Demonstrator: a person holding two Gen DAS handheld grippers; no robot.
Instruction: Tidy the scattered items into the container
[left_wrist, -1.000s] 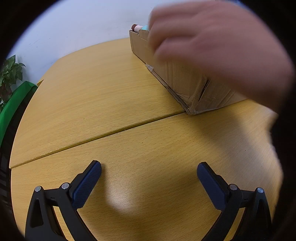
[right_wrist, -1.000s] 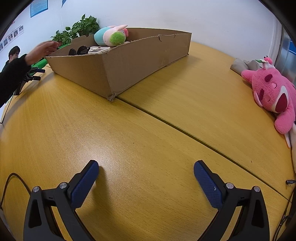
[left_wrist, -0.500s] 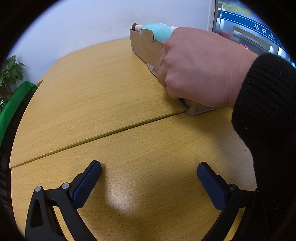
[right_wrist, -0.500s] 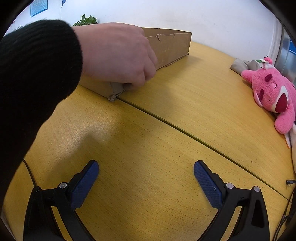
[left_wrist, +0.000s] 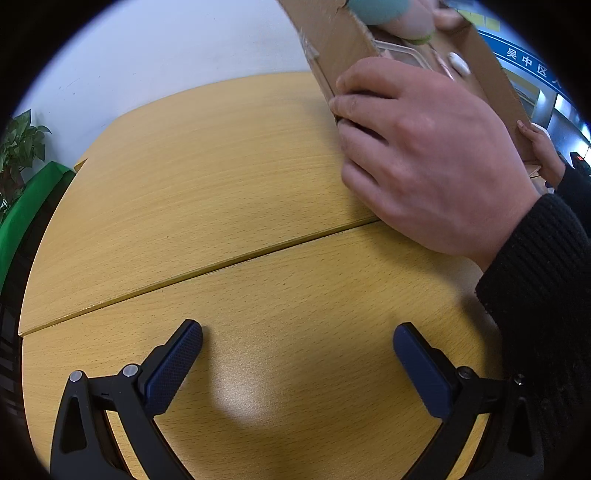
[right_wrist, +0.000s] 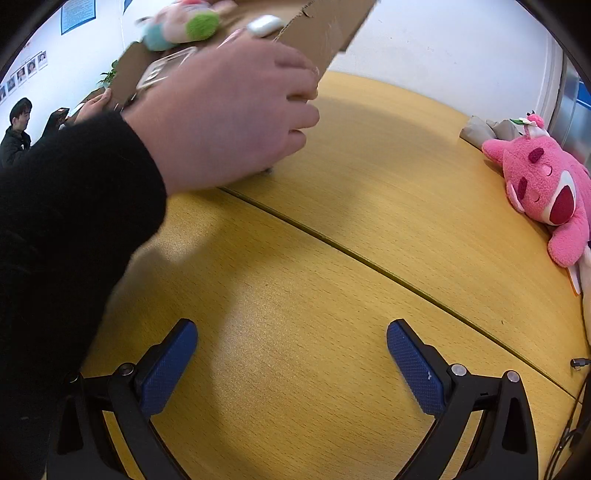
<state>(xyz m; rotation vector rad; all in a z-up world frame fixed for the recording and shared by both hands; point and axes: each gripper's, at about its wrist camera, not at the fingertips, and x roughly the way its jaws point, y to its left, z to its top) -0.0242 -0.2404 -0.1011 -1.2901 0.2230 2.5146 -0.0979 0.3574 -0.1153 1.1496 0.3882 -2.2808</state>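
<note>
Both tongs — left (left_wrist: 297, 360), right (right_wrist: 291, 356) — gape over bare table (right_wrist: 369, 184); cardboard box (right_wrist: 325, 29) tipped by a hand (right_wrist: 225, 118).

Plenty of bare tabletop (right_wrist: 303, 258) right in front of both grippers, nothing sitting between the spread fingers. The stuff in the way is further out: a bare hand (right_wrist: 225, 118) in a black sleeve (right_wrist: 74, 206) is gripping the cardboard box (left_wrist: 343, 44), which is tilted up off the table with a second hand (left_wrist: 543, 151) on its far side, so that far middle zone is blocked. Over by the right edge a pink plush (right_wrist: 546, 184) takes up that strip. Left far corner looks open.
</note>
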